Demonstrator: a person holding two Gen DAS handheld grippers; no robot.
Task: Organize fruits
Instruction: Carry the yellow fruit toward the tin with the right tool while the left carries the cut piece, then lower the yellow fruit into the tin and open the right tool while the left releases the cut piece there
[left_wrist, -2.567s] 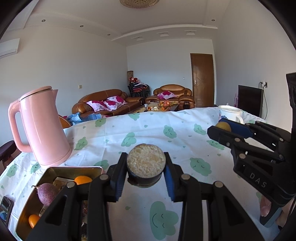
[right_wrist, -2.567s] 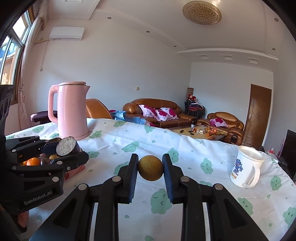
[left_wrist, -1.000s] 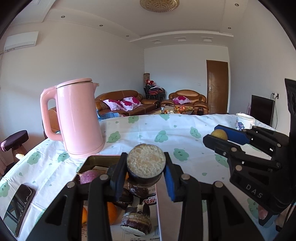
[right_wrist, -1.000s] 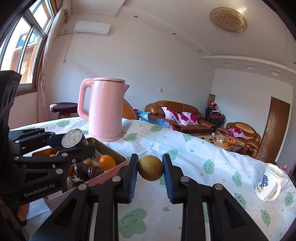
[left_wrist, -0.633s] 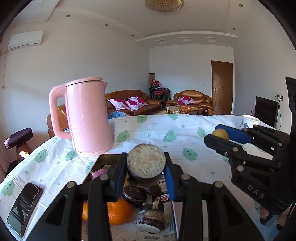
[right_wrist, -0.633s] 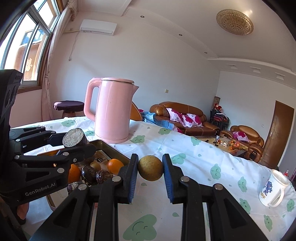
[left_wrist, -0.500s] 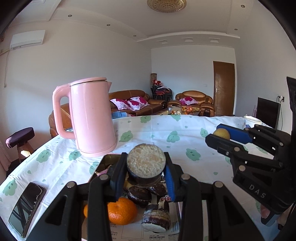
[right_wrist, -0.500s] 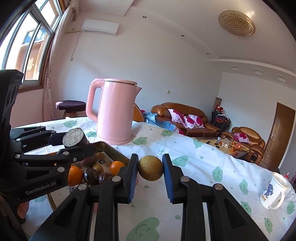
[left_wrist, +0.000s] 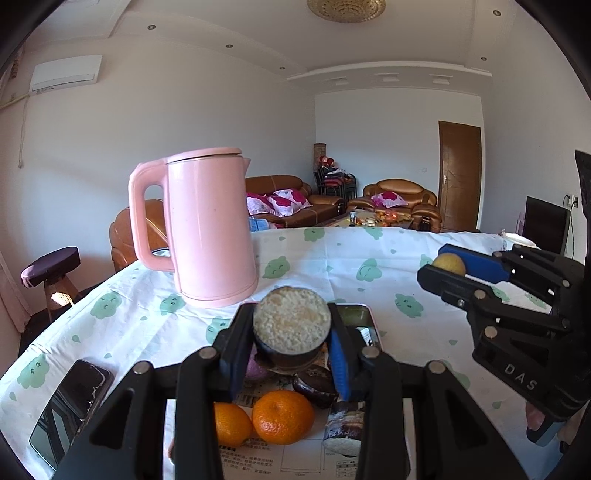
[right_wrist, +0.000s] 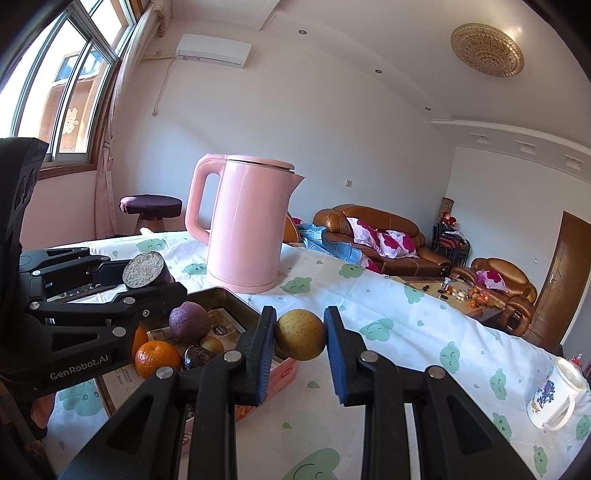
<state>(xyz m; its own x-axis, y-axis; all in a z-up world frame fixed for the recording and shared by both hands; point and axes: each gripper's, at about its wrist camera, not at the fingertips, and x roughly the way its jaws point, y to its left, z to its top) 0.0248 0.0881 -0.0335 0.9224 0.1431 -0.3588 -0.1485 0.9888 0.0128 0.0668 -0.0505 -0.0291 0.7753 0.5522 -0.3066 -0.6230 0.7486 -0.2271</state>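
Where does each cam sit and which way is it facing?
Left wrist: on the left tongs, looking along them over the tray at the pink kettle; they clamp a cut dark fruit; right tongs at right.
Right wrist: on the right tongs, facing kettle and sofa; they clamp a yellow fruit; left tongs at left.
Shared: kettle, tray, oranges, both tongs.

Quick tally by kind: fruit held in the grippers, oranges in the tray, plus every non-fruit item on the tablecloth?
Held fruit: 2, cut fruit in left gripper, yellow fruit in right gripper
Oranges: 2
Tray: 1
Kettle: 1
Mug: 1
Phone: 1
Total: 8
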